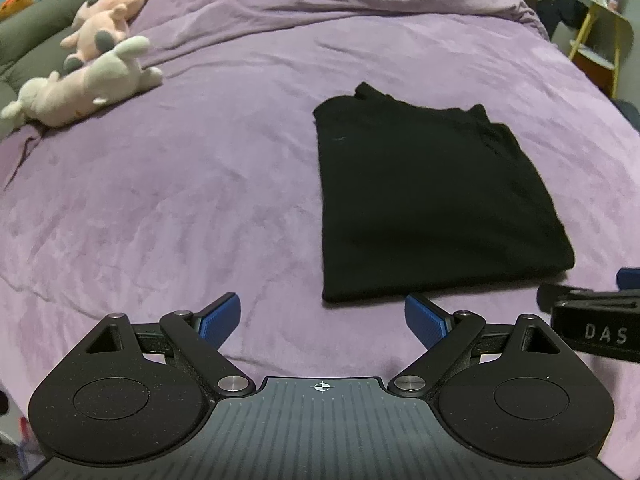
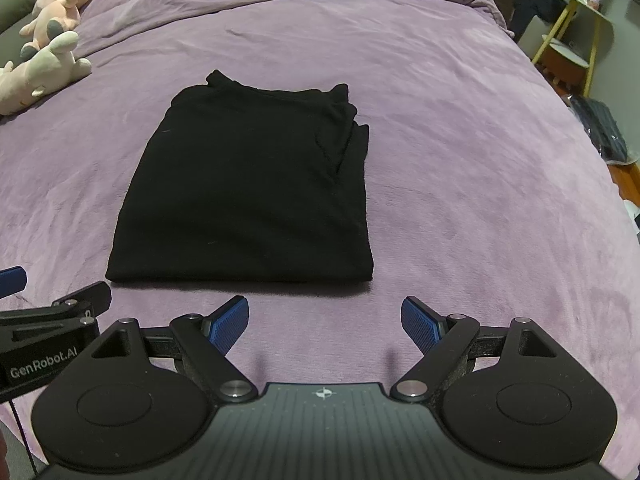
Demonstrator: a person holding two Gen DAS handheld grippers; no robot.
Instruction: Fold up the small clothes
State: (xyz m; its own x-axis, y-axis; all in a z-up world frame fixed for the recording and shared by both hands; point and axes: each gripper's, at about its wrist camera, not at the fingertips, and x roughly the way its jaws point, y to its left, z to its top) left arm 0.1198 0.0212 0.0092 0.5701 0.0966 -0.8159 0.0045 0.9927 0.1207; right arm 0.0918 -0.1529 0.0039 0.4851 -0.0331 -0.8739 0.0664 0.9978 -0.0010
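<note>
My left gripper [image 1: 323, 322] and right gripper [image 2: 325, 322] hang wide and empty at bottom frame; the folded black garment [image 2: 248, 192], mid-frame on the purple bedspread [image 2: 480, 160], looks soft and light; I'd pinch its near corners.

Bed [image 2: 460, 128] fills most of both views, covered by a rumpled purple blanket [image 1: 200, 208]. Pink and white plush toys [image 1: 92, 80] lie at its left edge beside a grey cushion [image 1: 24, 40]. Right of the bed: yellow-legged side table [image 2: 576, 28] (small items on top, indistinct), dark clothing heaped nearby; dim light.
</note>
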